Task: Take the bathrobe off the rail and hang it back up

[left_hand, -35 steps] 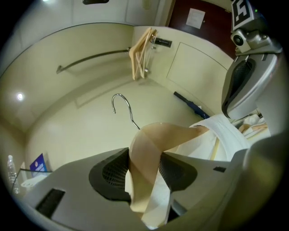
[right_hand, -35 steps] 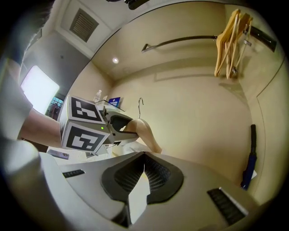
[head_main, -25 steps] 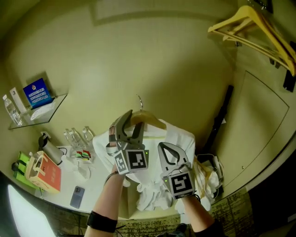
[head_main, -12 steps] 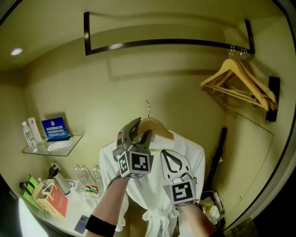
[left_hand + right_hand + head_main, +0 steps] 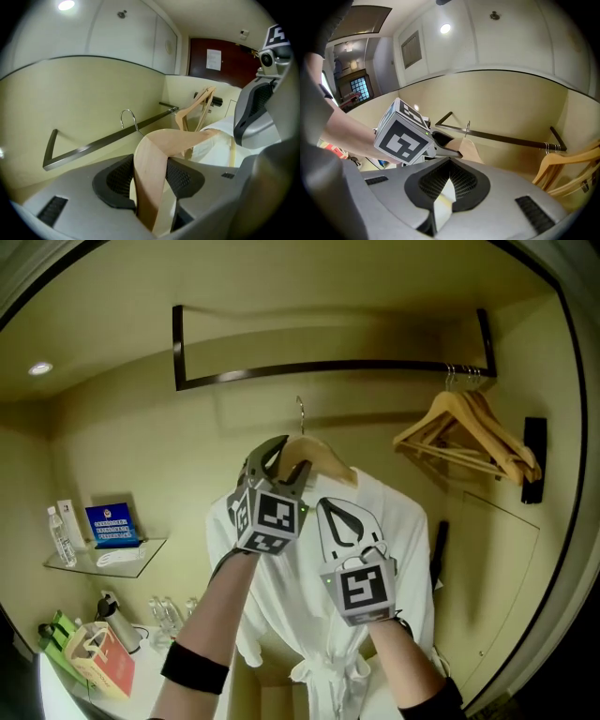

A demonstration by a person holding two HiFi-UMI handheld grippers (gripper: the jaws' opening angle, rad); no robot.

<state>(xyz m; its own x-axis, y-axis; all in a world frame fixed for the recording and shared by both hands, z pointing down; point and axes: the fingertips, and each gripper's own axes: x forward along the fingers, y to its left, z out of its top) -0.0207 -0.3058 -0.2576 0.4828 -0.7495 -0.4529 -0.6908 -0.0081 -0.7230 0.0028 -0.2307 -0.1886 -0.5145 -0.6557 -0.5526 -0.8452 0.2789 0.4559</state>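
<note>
**Below the rail, robe nearly home**

Up by the dark metal rail (image 5: 328, 367), both grippers had climbed fast. A second earlier they were low over the counter; now the pale wooden hanger (image 5: 323, 463) sat high, with its silver wire hook (image 5: 300, 413) just under the bar and not yet on it. The white towelling bathrobe (image 5: 305, 606) hung on that hanger, draped full length below the grippers, left of the empty wooden hangers (image 5: 469, 432) at the far right of the rail. That put the re-hang close, by my reading: only a lift over the bar and a lowering were left.

The left gripper (image 5: 278, 457) was clenched on the hanger's shoulder. The left gripper view confirmed it, with the ribbed pads (image 5: 123, 178) pressed on either side of the wood, and it showed the hook (image 5: 127, 119) clear of the rail (image 5: 93, 145) behind. The right gripper (image 5: 326, 512) looked merely closed from the head view. Its own view showed a fold of white robe cloth (image 5: 443, 199) pinched tight between the jaws.
</note>
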